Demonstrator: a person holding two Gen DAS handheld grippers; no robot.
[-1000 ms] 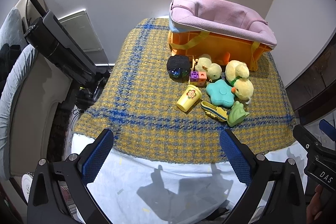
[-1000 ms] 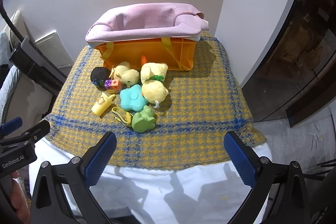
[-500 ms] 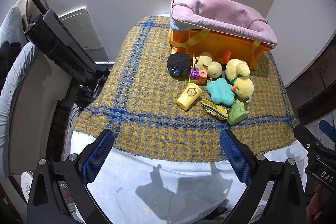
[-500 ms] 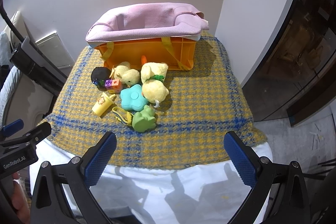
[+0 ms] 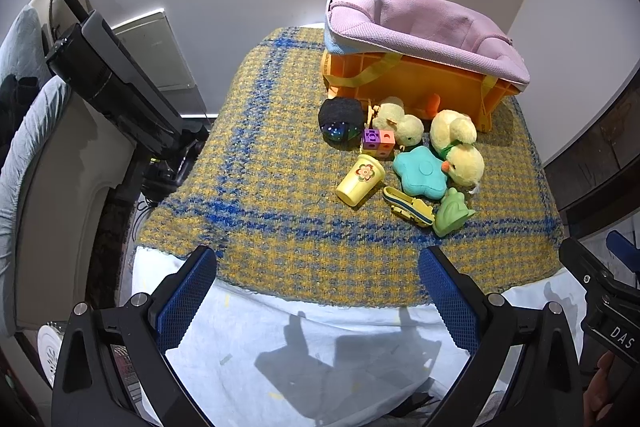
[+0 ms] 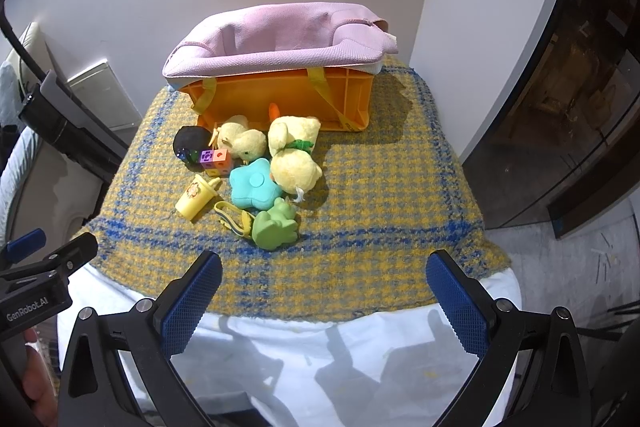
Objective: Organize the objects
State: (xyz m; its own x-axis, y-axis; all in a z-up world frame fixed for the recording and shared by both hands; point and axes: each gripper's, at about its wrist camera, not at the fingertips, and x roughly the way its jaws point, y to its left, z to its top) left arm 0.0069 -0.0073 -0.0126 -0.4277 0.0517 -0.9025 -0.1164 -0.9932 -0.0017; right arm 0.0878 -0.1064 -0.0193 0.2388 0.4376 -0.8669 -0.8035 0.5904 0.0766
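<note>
Left wrist view shows little has changed: we keep both the left gripper (image 5: pixel 318 287) and right gripper (image 6: pixel 324 293) spread, empty, short of the untouched toys by the orange plastic bin (image 6: pixel 280 99)

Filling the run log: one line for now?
left gripper open | right gripper open | toys loose on blanket | bin untouched

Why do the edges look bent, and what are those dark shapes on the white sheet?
Both views: fisheye lenses curve the blanket and walls. Left wrist view: the dark shapes are shadows on the white sheet; right wrist view: the same, under the open right gripper.
</note>
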